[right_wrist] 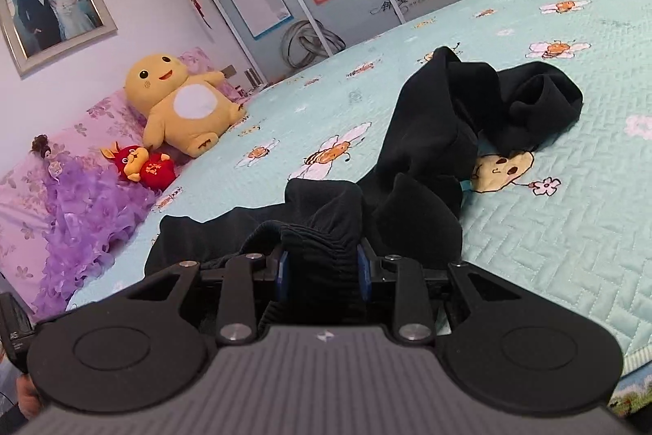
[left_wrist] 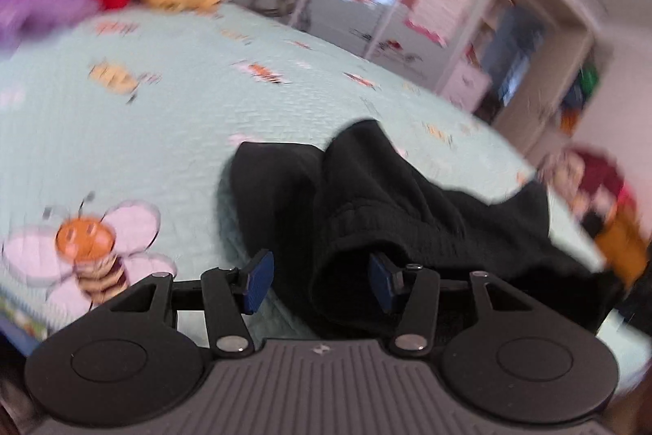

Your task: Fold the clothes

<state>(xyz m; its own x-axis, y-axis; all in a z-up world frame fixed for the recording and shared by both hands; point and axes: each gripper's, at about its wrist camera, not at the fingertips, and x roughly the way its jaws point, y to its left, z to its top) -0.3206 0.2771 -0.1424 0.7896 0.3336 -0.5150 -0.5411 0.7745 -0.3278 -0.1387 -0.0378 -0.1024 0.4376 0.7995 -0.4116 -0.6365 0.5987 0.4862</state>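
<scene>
Two grippers work a black garment (right_wrist: 432, 133) lying crumpled on a pale green bed (right_wrist: 570, 231). Right gripper (right_wrist: 322, 272) jaws clamp its ribbed waistband; left gripper (left_wrist: 322, 282) jaws stand apart, fabric bunched loosely between them.

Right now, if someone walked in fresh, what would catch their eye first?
A crumpled black garment sprawls across the mint bee-print bedspread, its ribbed waistband pinched in the right tool. At the head of the bed, a big yellow plush toy leans on purple floral pillows.
</scene>
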